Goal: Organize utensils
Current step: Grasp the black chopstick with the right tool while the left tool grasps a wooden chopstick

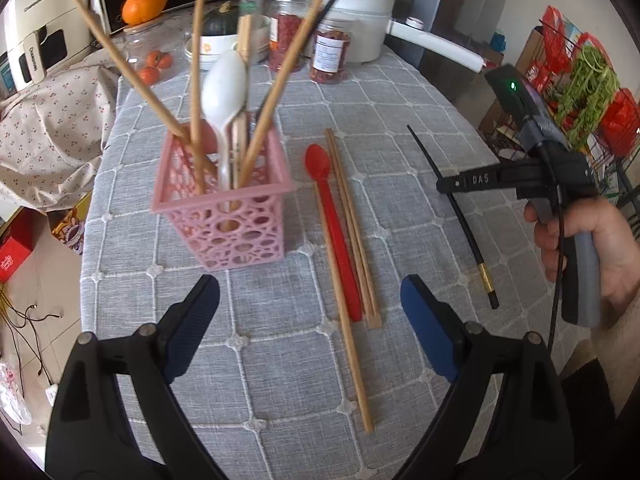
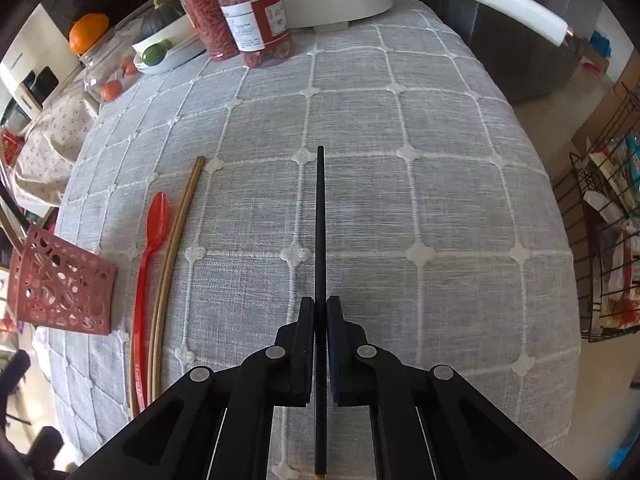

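**Utensil table: items and gripper states**

Landmark: pink perforated plastic utensil basket [image 1: 224,216], standing upright on the grey checked tablecloth [image 1: 400,112].

- In the basket: a white plastic spoon [image 1: 224,88], bowl upward, and several long wooden chopsticks [image 1: 136,76] leaning outward in different directions.
- Just right of the basket, flat on the cloth: a red plastic long-handled spoon [image 1: 336,236], bowl pointing toward the far end of the table, with a single wooden chopstick [image 1: 344,312] along its left side and a pair of wooden chopsticks [image 1: 354,228] along its right side, all close together and roughly parallel.
- Well right of the basket: a black chopstick with a gold band [image 1: 452,216], pinched by the right gripper [image 2: 320,306], whose fingers are pressed together on its shaft. The stick's thin tip points away toward the far end of the table. Whether it touches the cloth cannot be told.
- Near side of the basket: the left gripper [image 1: 310,292], spread wide and holding nothing, its blue-padded fingers [image 1: 428,320] above the cloth.
- Behind the basket, at the far end of the table: two clear jars of red dried goods [image 1: 308,48] and a white pot [image 1: 360,20].
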